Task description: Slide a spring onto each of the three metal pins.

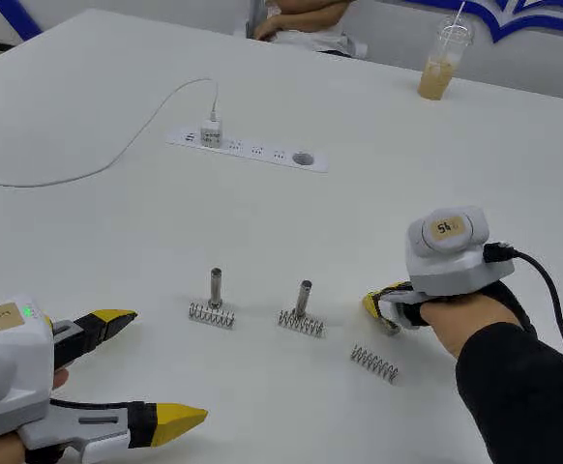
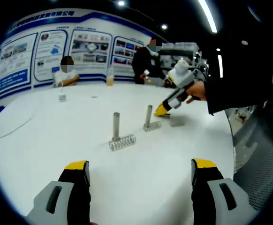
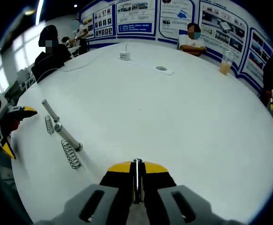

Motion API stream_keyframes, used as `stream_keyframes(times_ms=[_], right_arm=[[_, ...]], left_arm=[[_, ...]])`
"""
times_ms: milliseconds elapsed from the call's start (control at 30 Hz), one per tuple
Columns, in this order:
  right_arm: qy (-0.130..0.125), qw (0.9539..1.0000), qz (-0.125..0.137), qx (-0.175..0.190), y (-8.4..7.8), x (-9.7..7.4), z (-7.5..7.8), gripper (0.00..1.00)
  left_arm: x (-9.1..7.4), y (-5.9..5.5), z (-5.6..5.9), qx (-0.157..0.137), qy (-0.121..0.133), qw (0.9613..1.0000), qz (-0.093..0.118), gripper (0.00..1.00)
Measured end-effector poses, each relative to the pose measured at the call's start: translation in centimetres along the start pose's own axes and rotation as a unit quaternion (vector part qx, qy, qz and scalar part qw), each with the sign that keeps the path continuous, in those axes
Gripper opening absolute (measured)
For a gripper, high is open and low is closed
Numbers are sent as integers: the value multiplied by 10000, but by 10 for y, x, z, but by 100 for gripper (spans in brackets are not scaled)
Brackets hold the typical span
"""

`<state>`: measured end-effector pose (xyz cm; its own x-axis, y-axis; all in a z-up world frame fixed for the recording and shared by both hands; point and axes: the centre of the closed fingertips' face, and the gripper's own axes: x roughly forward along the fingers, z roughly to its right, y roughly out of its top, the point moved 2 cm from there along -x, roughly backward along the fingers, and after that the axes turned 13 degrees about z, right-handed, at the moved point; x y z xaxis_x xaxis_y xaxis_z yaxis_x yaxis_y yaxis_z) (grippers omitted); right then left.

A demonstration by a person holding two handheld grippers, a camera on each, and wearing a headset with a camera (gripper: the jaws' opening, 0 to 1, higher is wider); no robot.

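On the table (image 1: 291,217), the left pin (image 1: 216,285) and middle pin (image 1: 304,297) stand upright, with the left spring (image 1: 211,315) and middle spring (image 1: 301,324) lying at their feet. A third spring (image 1: 373,362) lies near the right gripper (image 1: 382,311), which pinches the third pin (image 3: 136,180), likely to stand it. The left gripper (image 1: 156,367) hovers, jaws spread.

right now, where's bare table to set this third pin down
Bare: the table between the power strip and the standing pins. Crowded: the row of springs beside the right gripper, shut on the third pin.
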<state>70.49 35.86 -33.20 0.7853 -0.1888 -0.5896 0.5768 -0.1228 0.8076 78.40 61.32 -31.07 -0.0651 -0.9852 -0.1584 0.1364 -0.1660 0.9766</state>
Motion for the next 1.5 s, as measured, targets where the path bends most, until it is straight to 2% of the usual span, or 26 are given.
stream_keyframes(times_ms=[200, 467, 1033, 1500], right_arm=[[-29, 9999, -36, 90, 0, 0, 1, 9], [-2, 9994, 133, 327, 1, -6, 1, 9], [-5, 9988, 473, 149, 15, -34, -7, 9], [-17, 9976, 684, 99, 18, -47, -10, 9]], left_arm=[[0, 1, 0, -12, 13, 10000, 19, 91], [-2, 2, -1, -6, 32, 10000, 30, 90], [-1, 8, 2, 31, 19, 9999, 141, 90], [1, 13, 5, 81, -29, 9998, 176, 90]])
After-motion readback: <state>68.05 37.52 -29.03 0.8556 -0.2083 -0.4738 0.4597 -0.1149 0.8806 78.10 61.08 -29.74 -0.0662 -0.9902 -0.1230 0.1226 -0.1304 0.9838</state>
